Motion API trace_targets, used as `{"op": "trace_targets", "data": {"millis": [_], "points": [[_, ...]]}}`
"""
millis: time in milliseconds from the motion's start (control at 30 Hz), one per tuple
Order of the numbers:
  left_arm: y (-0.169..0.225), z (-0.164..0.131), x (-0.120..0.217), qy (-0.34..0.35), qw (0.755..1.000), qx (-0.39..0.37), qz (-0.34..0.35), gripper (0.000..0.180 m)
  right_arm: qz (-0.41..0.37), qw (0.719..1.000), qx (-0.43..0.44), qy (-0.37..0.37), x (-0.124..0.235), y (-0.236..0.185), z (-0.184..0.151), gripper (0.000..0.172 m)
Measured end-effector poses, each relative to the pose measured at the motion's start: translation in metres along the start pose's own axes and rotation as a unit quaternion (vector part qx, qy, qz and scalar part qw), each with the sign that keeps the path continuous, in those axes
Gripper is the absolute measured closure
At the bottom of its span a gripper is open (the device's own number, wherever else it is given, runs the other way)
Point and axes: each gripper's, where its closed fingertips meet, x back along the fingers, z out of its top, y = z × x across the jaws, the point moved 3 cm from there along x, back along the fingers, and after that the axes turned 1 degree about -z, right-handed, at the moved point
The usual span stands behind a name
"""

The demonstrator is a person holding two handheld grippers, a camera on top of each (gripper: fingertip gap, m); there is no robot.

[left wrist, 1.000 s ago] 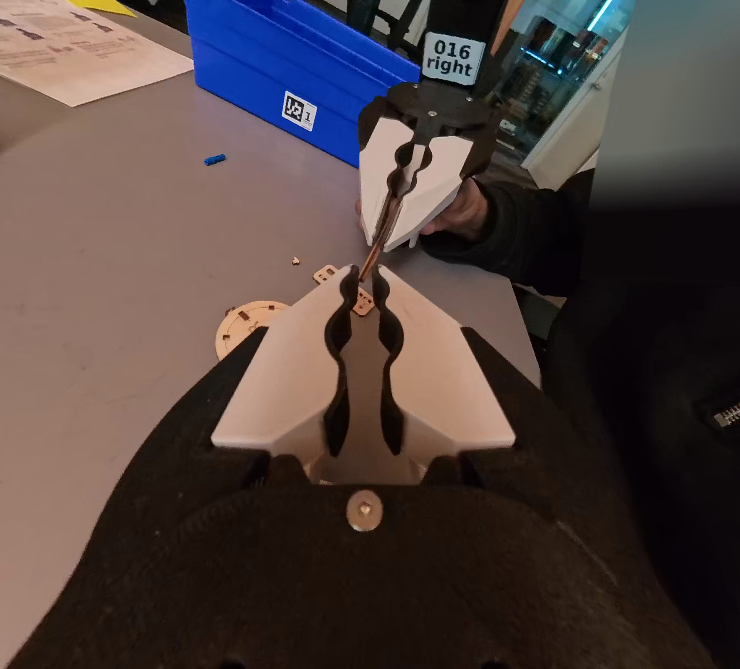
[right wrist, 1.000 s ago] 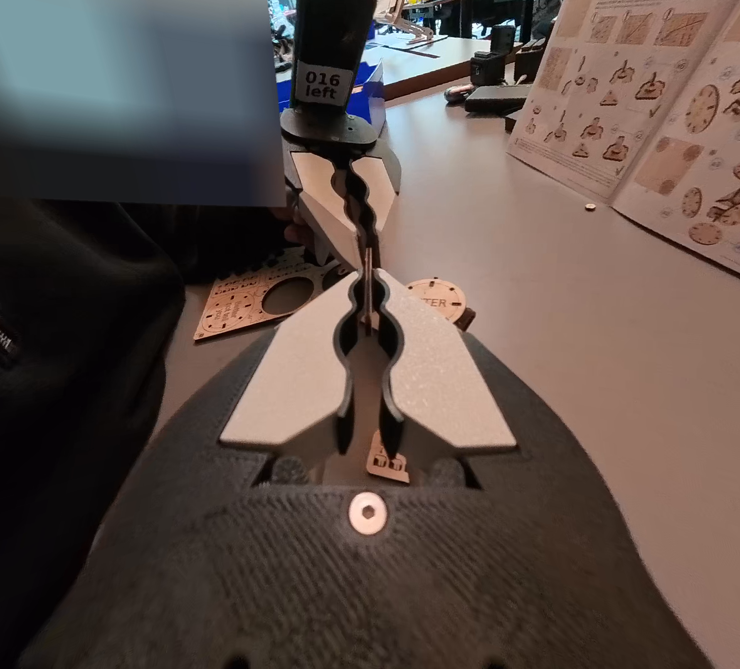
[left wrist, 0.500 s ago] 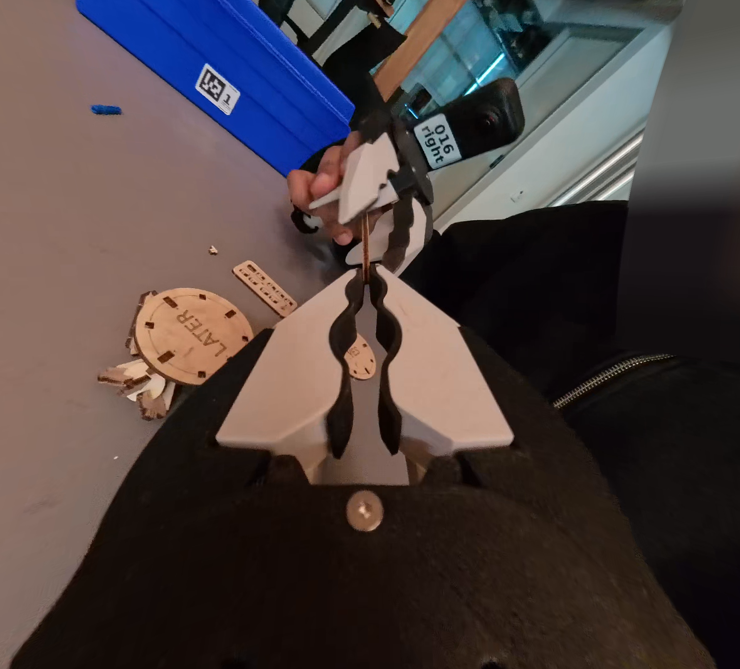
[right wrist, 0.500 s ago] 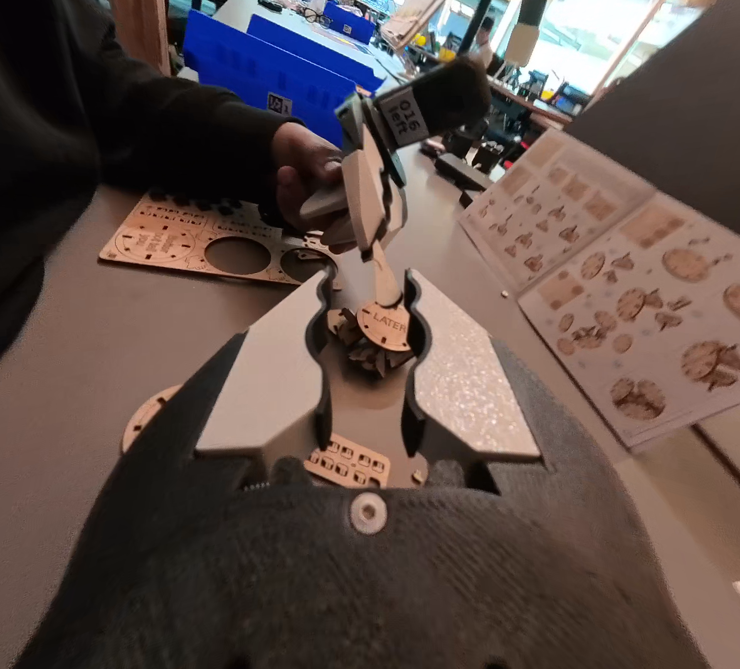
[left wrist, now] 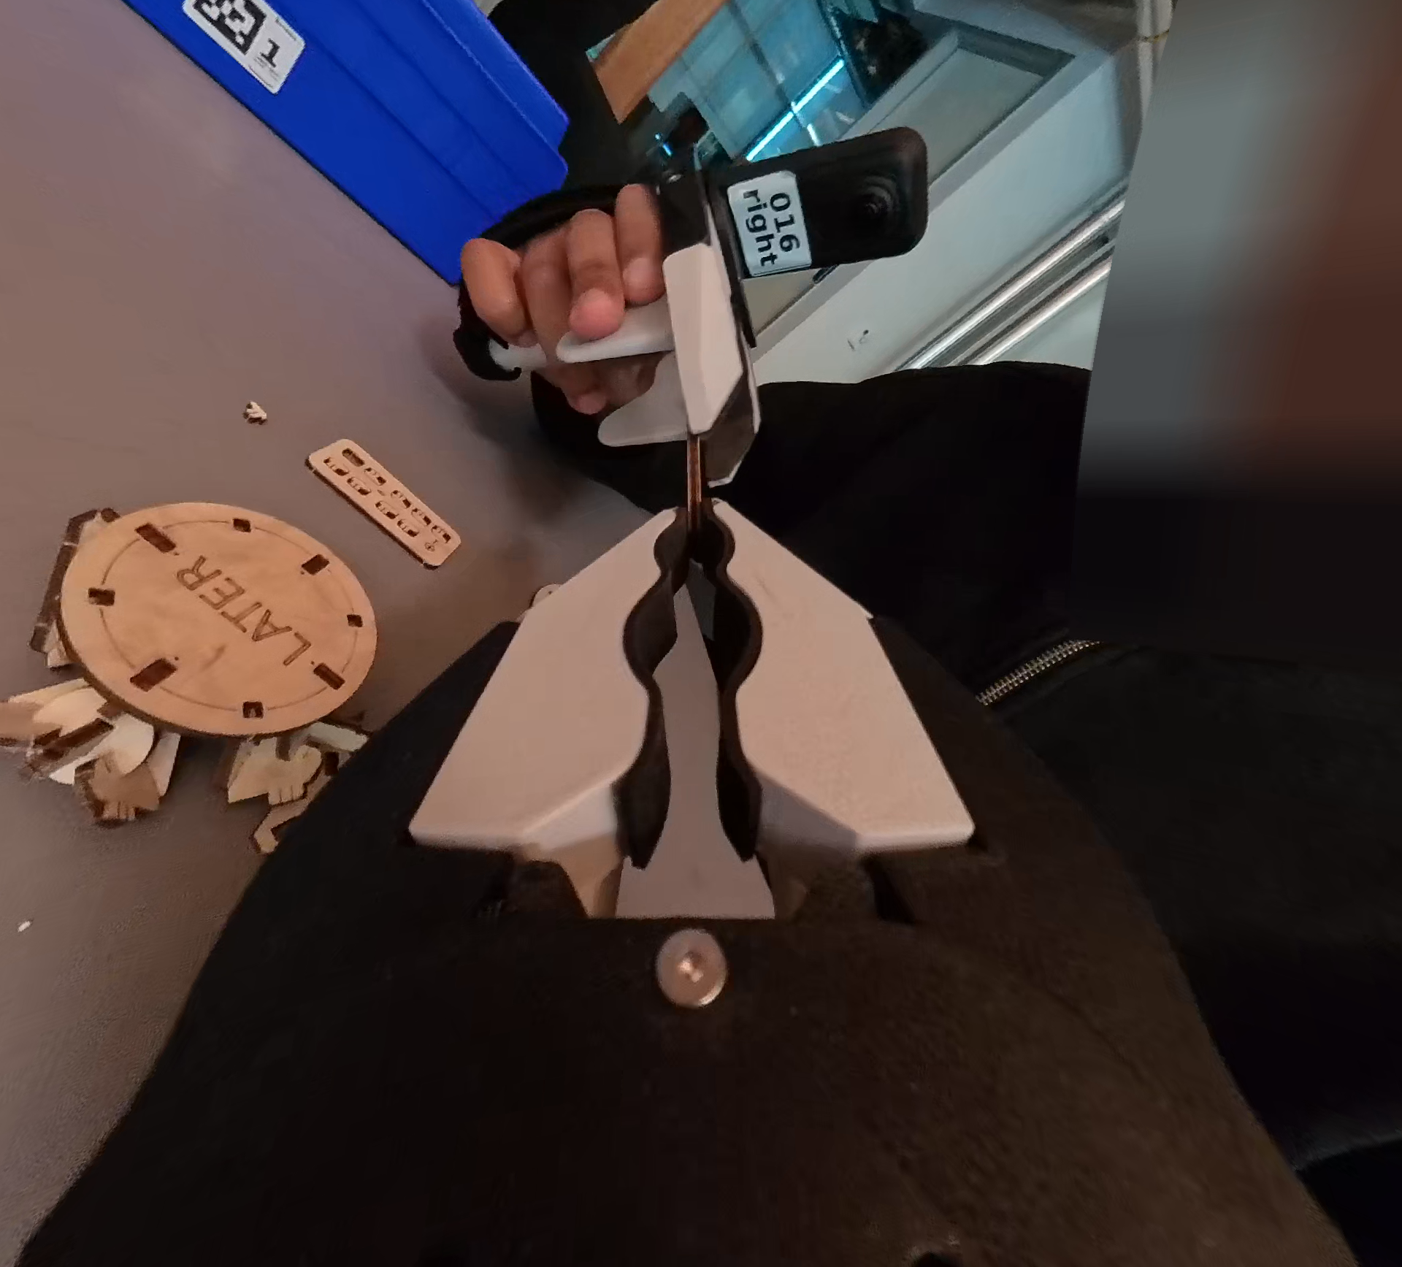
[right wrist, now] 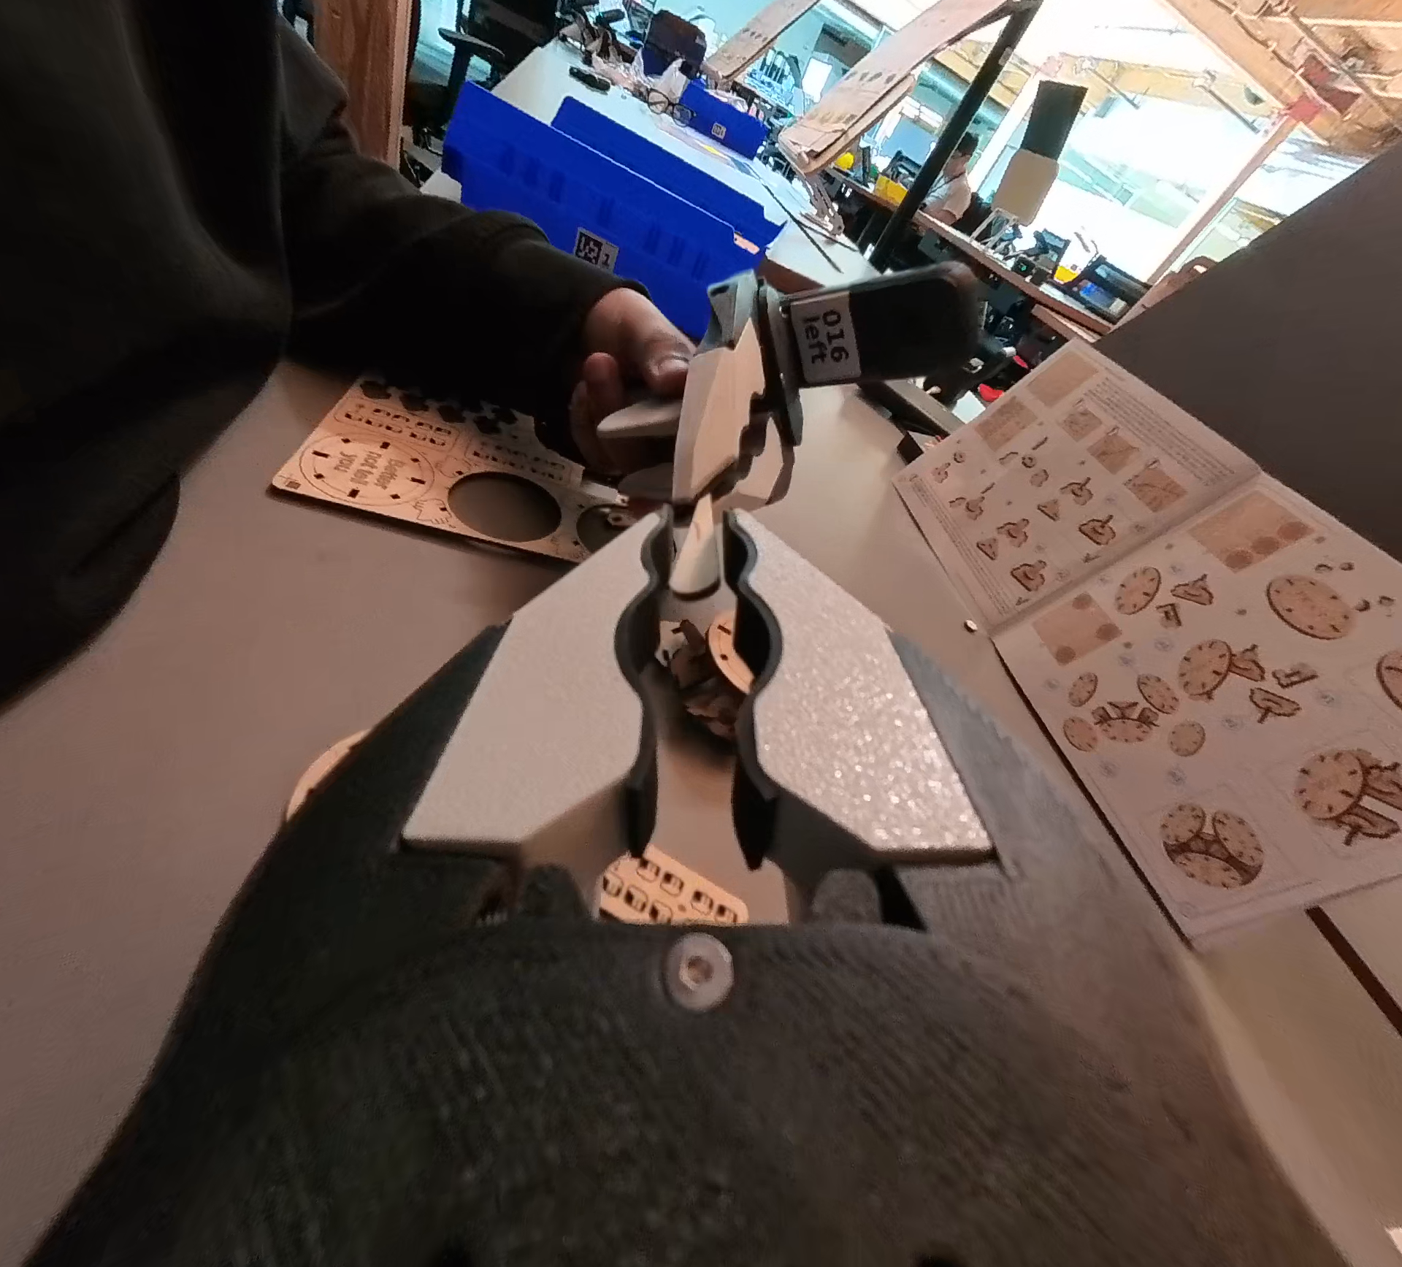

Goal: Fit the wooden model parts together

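Gripping a thin wooden piece edge-on with the left tool, pads together on its faces, up off the counter near the round wooden disc. Drawn in close around its free end with the right tool, no longer spread wide as half a second back. Cannot tell whether pressing on it.
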Motion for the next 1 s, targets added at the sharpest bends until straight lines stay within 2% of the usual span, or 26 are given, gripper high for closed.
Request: {"op": "trace_targets", "data": {"millis": [467,767,1000], "points": [[0.0047,-0.001,-0.0017,0.0,0.999,0.02,-0.034,0.18,0.008,1.0,0.007,0.011,-0.0003,-0.0043,0.0048,0.162],[0.0054,0.0034,0.0003,0.018,0.998,0.036,-0.048,0.18,0.006,1.0,0.01,0.003,-0.0008,-0.0039,0.0033,0.155],[0.0053,0.0033,-0.0002,0.017,0.998,0.035,-0.043,0.18,-0.005,1.0,0.003,0.001,-0.001,-0.0005,0.0034,0.161]]}}
